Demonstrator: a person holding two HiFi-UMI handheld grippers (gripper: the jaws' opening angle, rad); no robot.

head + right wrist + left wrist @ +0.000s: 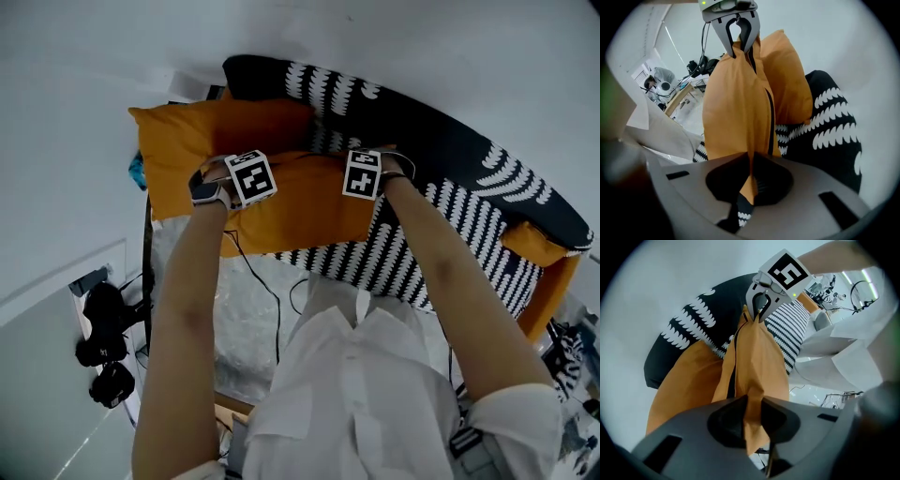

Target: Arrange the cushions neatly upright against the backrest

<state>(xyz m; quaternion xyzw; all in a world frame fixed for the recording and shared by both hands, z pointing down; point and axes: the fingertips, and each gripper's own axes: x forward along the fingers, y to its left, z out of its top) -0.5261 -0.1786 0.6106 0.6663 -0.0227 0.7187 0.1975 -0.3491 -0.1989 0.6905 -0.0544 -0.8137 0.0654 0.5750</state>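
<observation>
The held cushion (300, 214) is plain orange woven cloth, soft and flattened, with a dark zip line along one seam. It hangs above the front edge of the sofa (469, 173), raised by its upper edge. The left hand-held gripper (751, 414) is clamped on a pinched fold of that cloth, which fills the gap between its grey plastic jaws. The right hand-held gripper (750, 172) is closed tight on a thin pleat of the same edge, further along.

A second orange cushion (187, 141), plumper and pillow-shaped, lies at the sofa's left end, near the backrest corner. The sofa's cover is black with rows of white scalloped marks; a black-and-white striped panel (394, 258) lies on the seat.

In the head view the marker cubes and forearms hide both sets of jaws. An orange piece (534, 246) shows at the sofa's right end (cushion or frame, I cannot tell). The sofa's right end is cut off by the person's arm.

Counted: two orange cushions for certain, two hand-held grippers, one sofa.
</observation>
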